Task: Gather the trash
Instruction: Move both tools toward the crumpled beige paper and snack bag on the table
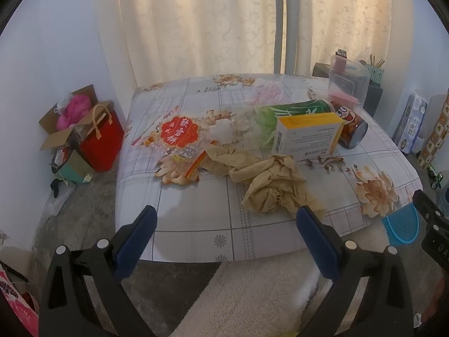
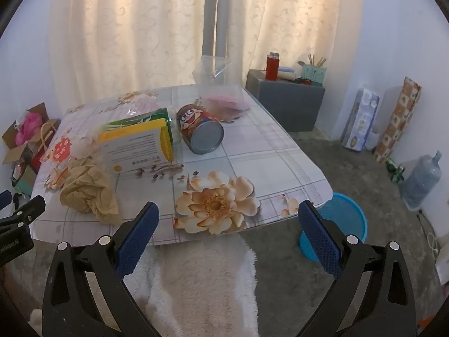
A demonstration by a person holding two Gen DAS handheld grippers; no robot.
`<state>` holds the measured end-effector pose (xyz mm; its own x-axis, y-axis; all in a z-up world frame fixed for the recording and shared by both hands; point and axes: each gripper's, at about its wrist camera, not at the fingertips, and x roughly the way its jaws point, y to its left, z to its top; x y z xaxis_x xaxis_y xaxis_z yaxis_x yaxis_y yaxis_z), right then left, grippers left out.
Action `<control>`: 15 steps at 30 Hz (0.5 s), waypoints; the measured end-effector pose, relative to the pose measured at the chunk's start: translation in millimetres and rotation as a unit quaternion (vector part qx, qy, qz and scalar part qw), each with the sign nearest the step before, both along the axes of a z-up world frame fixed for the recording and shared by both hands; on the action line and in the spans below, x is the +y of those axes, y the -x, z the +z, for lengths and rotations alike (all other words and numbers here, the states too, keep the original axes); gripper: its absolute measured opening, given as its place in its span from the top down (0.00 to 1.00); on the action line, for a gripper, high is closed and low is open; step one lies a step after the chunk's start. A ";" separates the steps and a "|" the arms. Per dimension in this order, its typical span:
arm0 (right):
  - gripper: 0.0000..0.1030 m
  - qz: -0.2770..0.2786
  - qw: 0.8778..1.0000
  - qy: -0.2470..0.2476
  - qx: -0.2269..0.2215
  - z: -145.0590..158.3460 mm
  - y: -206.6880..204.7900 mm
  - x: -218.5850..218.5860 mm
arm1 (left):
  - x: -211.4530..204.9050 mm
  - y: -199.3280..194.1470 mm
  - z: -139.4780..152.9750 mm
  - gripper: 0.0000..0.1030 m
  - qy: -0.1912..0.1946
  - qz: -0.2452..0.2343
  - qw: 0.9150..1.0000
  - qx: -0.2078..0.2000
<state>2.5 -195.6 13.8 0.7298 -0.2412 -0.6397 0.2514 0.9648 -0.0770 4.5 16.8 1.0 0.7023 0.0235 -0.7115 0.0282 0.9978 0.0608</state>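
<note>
Trash lies on a low table (image 1: pixel 196 224) with a floral cloth. A crumpled tan paper (image 1: pixel 269 185) lies near the front edge; it also shows in the right wrist view (image 2: pixel 87 188). Behind it are a yellow-and-white box (image 1: pixel 306 137) (image 2: pixel 134 146), a green can (image 1: pixel 300 108), a red cartoon can (image 1: pixel 350 129) (image 2: pixel 200 132) on its side, a red-printed wrapper (image 1: pixel 179 134) and white tissue (image 1: pixel 224 132). My left gripper (image 1: pixel 227 219) is open and empty just before the tan paper. My right gripper (image 2: pixel 228 216) is open and empty above the table's front right corner.
A blue basket (image 2: pixel 339 224) stands on the floor right of the table. A clear plastic container (image 2: pixel 221 92) sits at the table's back. A red bag (image 1: pixel 101 143) and cardboard box (image 1: pixel 64 123) stand left; a grey cabinet (image 2: pixel 286 104) and water jug (image 2: pixel 423 179) right.
</note>
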 end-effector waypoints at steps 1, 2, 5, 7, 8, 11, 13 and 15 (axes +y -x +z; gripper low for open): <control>0.08 -0.002 1.000 0.000 -0.001 -0.7 0.6 -0.1 | -0.4 0.2 0.3 0.05 0.000 0.000 1.000 0.001; 0.08 -0.003 1.000 0.000 -0.001 -1.1 0.7 -0.1 | 0.5 -0.2 -0.2 0.05 0.001 0.001 1.000 0.001; 0.08 -0.003 1.000 -0.001 -0.001 -1.2 0.4 0.3 | 0.9 -0.2 -0.4 0.05 0.001 0.001 1.000 0.004; 0.08 -0.003 1.000 -0.002 0.000 -1.4 0.3 0.8 | 1.4 -0.1 -0.9 0.05 0.001 0.001 1.000 0.004; 0.08 -0.003 1.000 -0.002 0.000 -1.5 0.3 1.1 | 1.4 -0.3 -0.9 0.05 0.001 0.001 1.000 0.005; 0.08 -0.002 1.000 -0.002 0.000 -0.7 0.2 3.1 | 1.4 -0.1 -1.1 0.05 0.001 0.002 1.000 0.004; 0.08 -0.003 1.000 0.000 -0.004 -1.2 0.5 1.6 | 1.8 -0.5 -1.2 0.05 0.002 0.001 1.000 0.005; 0.08 -0.004 1.000 0.000 -0.003 -0.7 0.5 1.7 | 2.3 -0.5 -1.9 0.05 0.002 0.002 1.000 0.005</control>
